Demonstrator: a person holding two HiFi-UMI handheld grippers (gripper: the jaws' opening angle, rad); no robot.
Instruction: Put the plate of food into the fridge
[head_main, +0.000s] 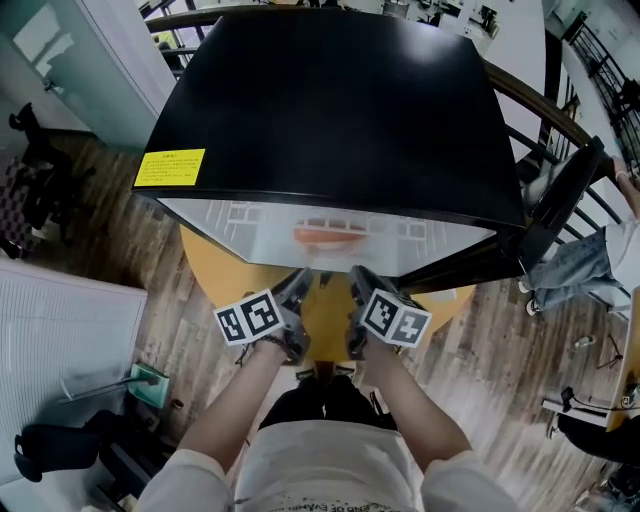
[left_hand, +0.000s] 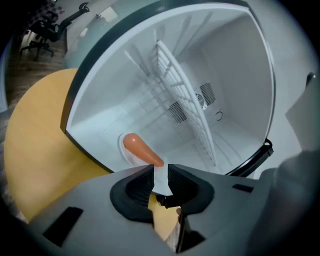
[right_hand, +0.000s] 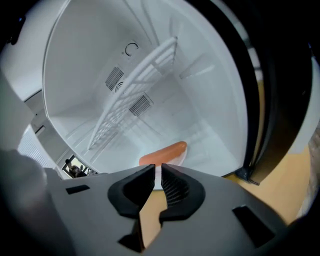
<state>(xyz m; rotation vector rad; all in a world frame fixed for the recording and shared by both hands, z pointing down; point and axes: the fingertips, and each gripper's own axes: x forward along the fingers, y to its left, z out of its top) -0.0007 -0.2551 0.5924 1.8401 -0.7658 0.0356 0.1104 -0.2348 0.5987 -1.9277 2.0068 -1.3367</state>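
A black mini fridge (head_main: 330, 100) stands open on a round yellow table (head_main: 215, 260). On its white floor lies a small white plate (left_hand: 125, 151) with an orange sausage (left_hand: 141, 148) on it, also seen as the sausage (right_hand: 162, 153) in the right gripper view and as an orange shape (head_main: 330, 236) in the head view. My left gripper (left_hand: 160, 175) hangs just outside the opening, jaws apart, nothing between them. My right gripper (right_hand: 158, 175) is beside it with a narrow gap, also empty. Both grippers (head_main: 297, 285) (head_main: 360, 280) sit side by side in front of the fridge.
The fridge door (head_main: 555, 215) swings out to the right. A white wire shelf (left_hand: 185, 100) spans the fridge's middle. A seated person's legs (head_main: 590, 260) are at the right, office chairs (head_main: 40, 170) at the left, a railing behind the fridge.
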